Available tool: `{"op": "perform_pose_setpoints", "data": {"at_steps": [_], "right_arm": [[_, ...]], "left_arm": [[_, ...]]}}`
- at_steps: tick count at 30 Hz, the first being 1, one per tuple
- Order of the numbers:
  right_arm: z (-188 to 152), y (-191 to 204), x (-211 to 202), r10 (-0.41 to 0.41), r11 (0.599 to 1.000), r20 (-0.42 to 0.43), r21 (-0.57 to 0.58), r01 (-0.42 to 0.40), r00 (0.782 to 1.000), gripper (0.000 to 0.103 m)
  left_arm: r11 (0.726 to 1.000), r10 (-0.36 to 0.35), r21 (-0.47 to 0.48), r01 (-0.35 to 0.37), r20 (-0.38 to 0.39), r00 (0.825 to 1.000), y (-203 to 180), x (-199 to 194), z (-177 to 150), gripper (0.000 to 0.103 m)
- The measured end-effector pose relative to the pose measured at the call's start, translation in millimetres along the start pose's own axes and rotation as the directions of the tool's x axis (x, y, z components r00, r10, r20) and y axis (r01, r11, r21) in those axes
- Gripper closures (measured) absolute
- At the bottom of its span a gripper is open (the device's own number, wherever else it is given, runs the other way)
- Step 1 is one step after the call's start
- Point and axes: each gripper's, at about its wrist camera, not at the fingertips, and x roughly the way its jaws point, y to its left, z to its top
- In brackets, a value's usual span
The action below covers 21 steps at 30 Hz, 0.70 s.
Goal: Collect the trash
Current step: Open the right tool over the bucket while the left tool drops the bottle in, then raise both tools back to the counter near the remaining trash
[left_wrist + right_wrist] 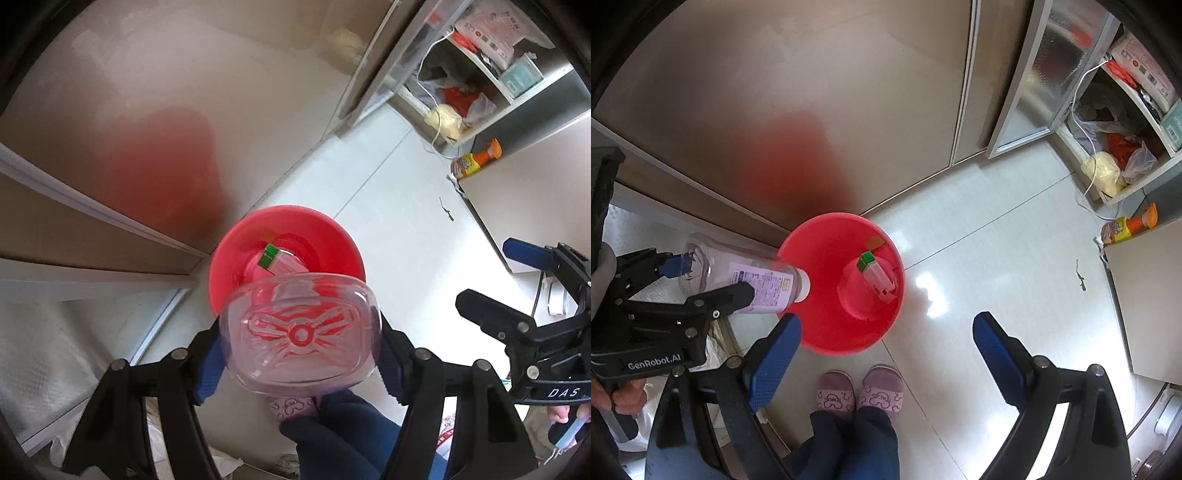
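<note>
The left gripper (pixel 301 350) is clamping a clear plastic bottle (pixel 301 338) over the red bin (pixel 842 284) at mid-frame; the right gripper (pixel 886 354) is hanging released, empty

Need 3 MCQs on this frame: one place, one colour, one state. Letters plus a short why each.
1. Where is the small carton?
A. inside the bin
B. on the floor tiles
C. on the shelf

2. What colour is the bin?
A. blue
B. red
C. white

3. What is the left gripper doing?
A. hanging empty
B. clamping a slipper
C. gripping the clear bottle

Answers:
1 A: the carton lies at the bin's bottom.
2 B: its rim and walls are red.
3 C: the blue pads press on both sides of the bottle, neck aimed at the bin.
</note>
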Motion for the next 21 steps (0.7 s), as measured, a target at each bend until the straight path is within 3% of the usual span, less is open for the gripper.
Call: {"op": "perform_pose_setpoints", "data": {"at_steps": [2, 4, 12, 21], "right_arm": [[0.0, -1.7, 1.1, -0.001, 1.000, -0.003, 0.000, 0.001, 1.000, 0.010], [-0.3, -0.9, -1.5, 0.005, 1.000, -0.003, 0.006, -0.005, 1.000, 0.010], [0.7, 3.9, -34.5, 0.006, 0.999, 0.050, 0.038, -0.008, 0.999, 0.010], [13.4, 21.2, -138.9, -0.072, 0.997, 0.172, 0.028, 0.068, 0.982, 0.010]], "left_arm": [[1.000, 0.002, 0.005, -0.002, 0.008, 1.000, -0.7, -2.6, -0.4, 0.031], [1.000, -0.002, 0.008, 0.002, 0.020, 1.000, -0.8, -7.0, -0.8, 0.021], [1.000, -0.010, 0.020, 0.009, 0.045, 0.999, -8.3, -33.7, 3.1, 0.021], [1.000, -0.030, 0.008, 0.030, 0.146, 0.989, -19.2, -140.7, 1.2, 0.020]]}}
